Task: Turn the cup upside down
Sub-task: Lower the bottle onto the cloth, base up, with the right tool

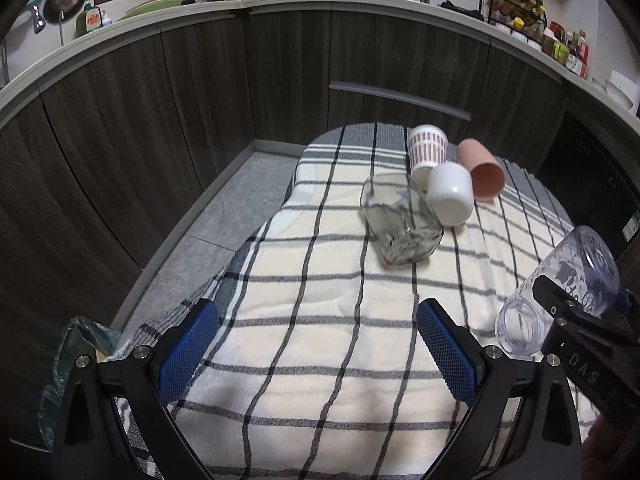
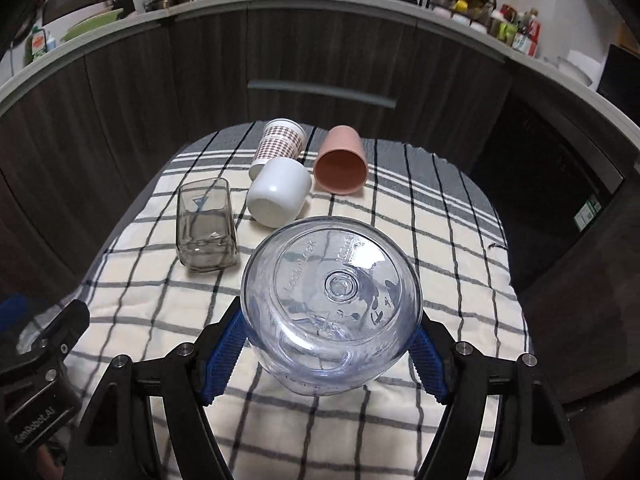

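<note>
The right gripper (image 2: 332,354) clamps the clear bluish plastic cup (image 2: 332,304), base tilted up for inverting; the left gripper (image 1: 316,354) waits wide open.

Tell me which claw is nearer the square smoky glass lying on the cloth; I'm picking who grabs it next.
Left, probably. The left claw is open and empty, with the smoky glass ahead of it. The right claw, similarly back, is shut on the clear plastic cup.

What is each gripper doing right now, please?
Left gripper: open, holding nothing, above the checked cloth.
Right gripper: shut on the clear plastic cup, its base facing the camera.
</note>
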A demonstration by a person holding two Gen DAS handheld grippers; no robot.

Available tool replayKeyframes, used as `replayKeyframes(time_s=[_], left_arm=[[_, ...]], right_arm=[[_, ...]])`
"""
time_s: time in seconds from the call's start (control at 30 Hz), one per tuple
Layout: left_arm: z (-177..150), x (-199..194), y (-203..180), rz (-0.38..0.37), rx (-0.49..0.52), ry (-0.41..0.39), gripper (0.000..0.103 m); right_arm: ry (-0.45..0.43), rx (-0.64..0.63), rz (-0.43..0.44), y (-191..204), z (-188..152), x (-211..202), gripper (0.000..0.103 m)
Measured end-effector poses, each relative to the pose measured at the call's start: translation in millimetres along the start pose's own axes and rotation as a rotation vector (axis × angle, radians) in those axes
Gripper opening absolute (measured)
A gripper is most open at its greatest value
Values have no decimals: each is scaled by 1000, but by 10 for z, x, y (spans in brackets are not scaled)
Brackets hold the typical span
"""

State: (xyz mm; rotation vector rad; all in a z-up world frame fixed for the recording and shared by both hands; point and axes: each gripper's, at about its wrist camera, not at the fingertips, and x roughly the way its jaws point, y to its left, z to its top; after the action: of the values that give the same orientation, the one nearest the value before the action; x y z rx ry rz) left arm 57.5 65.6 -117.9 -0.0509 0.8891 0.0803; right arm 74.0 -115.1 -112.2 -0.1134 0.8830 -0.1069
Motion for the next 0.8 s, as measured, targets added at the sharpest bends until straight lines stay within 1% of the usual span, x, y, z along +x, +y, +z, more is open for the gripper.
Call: replayKeyframes(time_s=[0.07,0.2,0.4,0.57,0.6,0.73,0.8], left_arm=[[-27,25,-9,0,3,5,101],[-65,75,-19,3,7,18,101],[-69,76,-44,-7,16,19,101],[-58,60,-46,-10,17,17,101],[-54,58,-49,-10,18,18,101],[-29,13,-62,-17,20,16,101],[-7,-36,-77,-19,25,8,101]], right_arm=[[0,9,-10,21,-58,74,74],[42,36,-17,-9,-200,225,75],[18,-2,-34,71,-279,183,75],[34,1,-30,54,-265,193,75],[36,0,-28,51,-258,190,76],[16,9,-27,34,-249,144,87],[-2,12,-22,23,-240,87,88]])
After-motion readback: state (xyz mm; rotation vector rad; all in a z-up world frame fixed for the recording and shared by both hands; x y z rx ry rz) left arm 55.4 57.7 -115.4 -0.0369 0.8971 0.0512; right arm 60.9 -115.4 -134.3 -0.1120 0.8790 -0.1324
